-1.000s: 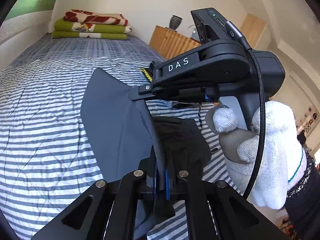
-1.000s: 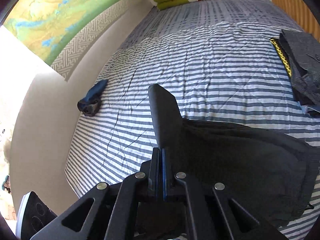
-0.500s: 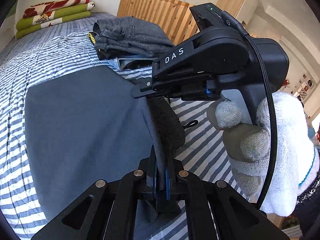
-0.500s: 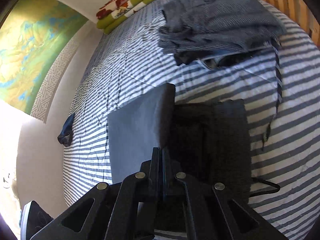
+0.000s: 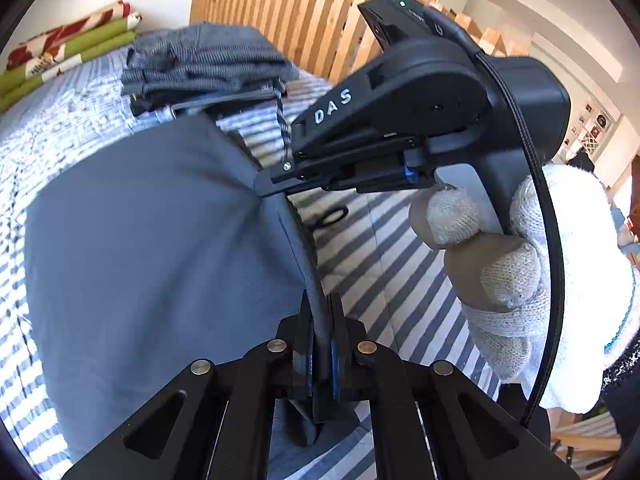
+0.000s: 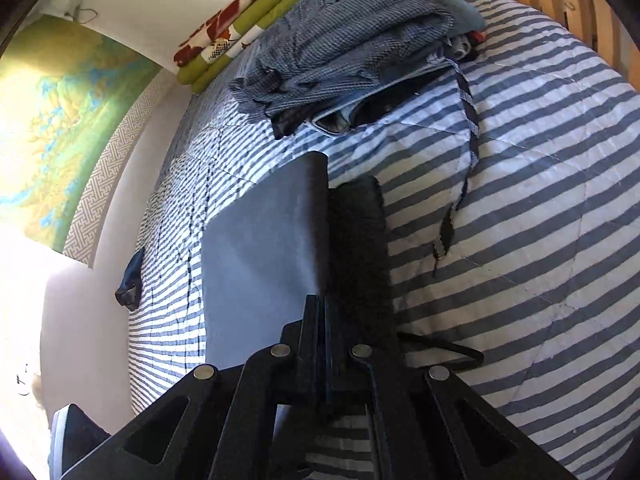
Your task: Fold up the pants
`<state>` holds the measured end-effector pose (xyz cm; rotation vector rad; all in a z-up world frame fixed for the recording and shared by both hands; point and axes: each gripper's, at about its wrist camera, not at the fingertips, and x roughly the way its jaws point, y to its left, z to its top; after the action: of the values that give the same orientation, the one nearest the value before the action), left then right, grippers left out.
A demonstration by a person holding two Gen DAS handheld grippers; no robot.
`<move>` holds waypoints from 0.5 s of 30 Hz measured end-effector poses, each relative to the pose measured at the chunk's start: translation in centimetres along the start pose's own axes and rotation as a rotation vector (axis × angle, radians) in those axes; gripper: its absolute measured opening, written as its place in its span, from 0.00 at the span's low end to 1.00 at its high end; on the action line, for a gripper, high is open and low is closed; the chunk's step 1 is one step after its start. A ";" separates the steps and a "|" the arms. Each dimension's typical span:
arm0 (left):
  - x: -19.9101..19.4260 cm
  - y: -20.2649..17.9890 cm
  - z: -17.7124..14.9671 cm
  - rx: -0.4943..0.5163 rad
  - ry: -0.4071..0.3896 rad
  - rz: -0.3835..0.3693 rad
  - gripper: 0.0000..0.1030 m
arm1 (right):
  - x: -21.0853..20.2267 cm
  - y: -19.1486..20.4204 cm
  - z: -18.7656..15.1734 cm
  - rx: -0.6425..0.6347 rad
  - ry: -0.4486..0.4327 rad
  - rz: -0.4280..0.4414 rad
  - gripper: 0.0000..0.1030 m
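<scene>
so the pants (image 5: 160,248) are now lying mostly flat on the striped bed cover (image 6: 540,208), a broad grey panel spread to the left with a darker strip of the same garment (image 6: 360,248) poking out along its right side. a second ago that grey panel was hanging up in the air like a sail, only a narrow flap of it showing, and the dark part lay spread wide underneath. half a second ago it had already come over and mostly covered the dark layer. so the fold has basically been swung across and laid down, which i'd say puts this fold near done, pending a release and maybe a smooth-out.

the left gripper (image 5: 320,344) is pinched tight on the near edge of the fabric, you can see the cloth running up between the pads. the right gripper (image 6: 322,332) is also clamped together on the edge where grey meets dark, and in the left view you can see it (image 5: 276,182) out ahead, held by a gloved hand (image 5: 520,280), nose touching the far end of that same edge.

other difference: the views have swung round. the pile of folded grey clothes (image 6: 340,40) and the wooden slatted headboard (image 5: 312,28) now sit just beyond the pants, where before it was mostly open bed. the rolled green and red blankets (image 6: 240,36) are further back by the wall, and a small dark blue item (image 6: 130,280) sits at the bed's left edge, same as before.
</scene>
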<state>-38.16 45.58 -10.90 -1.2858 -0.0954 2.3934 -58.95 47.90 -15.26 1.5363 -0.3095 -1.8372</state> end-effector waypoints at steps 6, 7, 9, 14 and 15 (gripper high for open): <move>-2.2 0.3 -1.2 0.020 0.068 -0.079 0.29 | 1.0 0.5 -0.3 -0.054 0.036 -0.111 0.06; -3.6 0.6 -1.6 0.022 0.058 -0.101 0.32 | 0.8 0.8 -0.1 -0.072 0.038 -0.128 0.09; -6.7 1.8 -3.0 0.015 0.031 -0.118 0.45 | -0.4 1.5 -0.1 -0.114 0.006 -0.171 0.22; -11.6 8.8 -6.2 -0.080 -0.010 0.035 0.47 | -4.3 3.9 -1.3 -0.220 -0.144 -0.224 0.28; -11.7 10.4 -6.6 -0.117 -0.002 0.058 0.46 | -4.5 4.8 -1.7 -0.250 -0.152 -0.210 0.28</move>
<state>-30.61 30.61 -8.18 -1.3562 -0.2041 2.4701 -55.47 47.76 -9.47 1.2995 0.0152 -2.0733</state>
